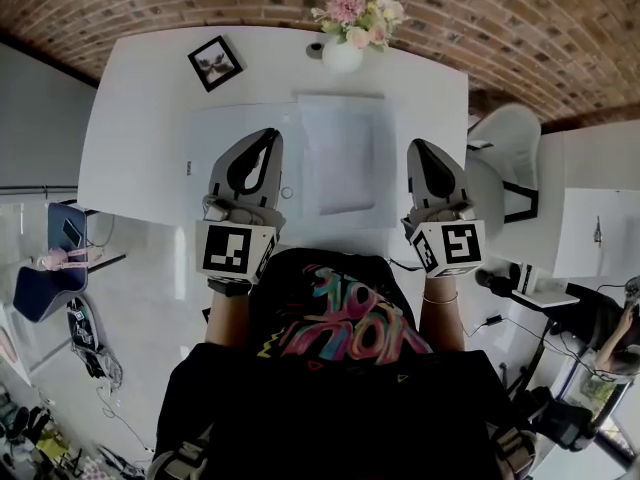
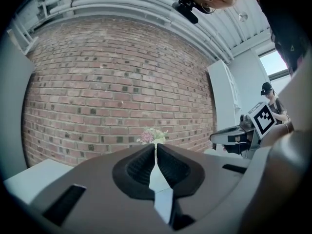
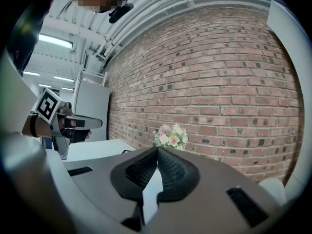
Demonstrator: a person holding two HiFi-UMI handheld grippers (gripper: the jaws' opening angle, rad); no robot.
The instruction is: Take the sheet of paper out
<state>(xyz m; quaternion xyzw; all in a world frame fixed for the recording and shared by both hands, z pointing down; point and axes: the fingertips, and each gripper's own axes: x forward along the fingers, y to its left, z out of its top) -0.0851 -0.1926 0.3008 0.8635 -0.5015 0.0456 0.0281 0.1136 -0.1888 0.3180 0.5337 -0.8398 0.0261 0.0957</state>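
Note:
A pale sheet of paper (image 1: 342,158) lies flat on the white table (image 1: 140,108), on a wider, faintly outlined clear sleeve (image 1: 235,153). My left gripper (image 1: 268,134) hovers over the sleeve's left part, just left of the sheet. Its jaws are shut with nothing between them (image 2: 156,146). My right gripper (image 1: 415,146) sits at the sheet's right edge, also shut and empty (image 3: 157,149). Both point toward the brick wall at the far side. Whether either tip touches the paper is hidden.
A white vase of pink and cream flowers (image 1: 345,38) stands at the table's far edge, and a small black picture frame (image 1: 214,62) sits at the far left. A white chair (image 1: 505,158) is right of the table. The person's body covers the near edge.

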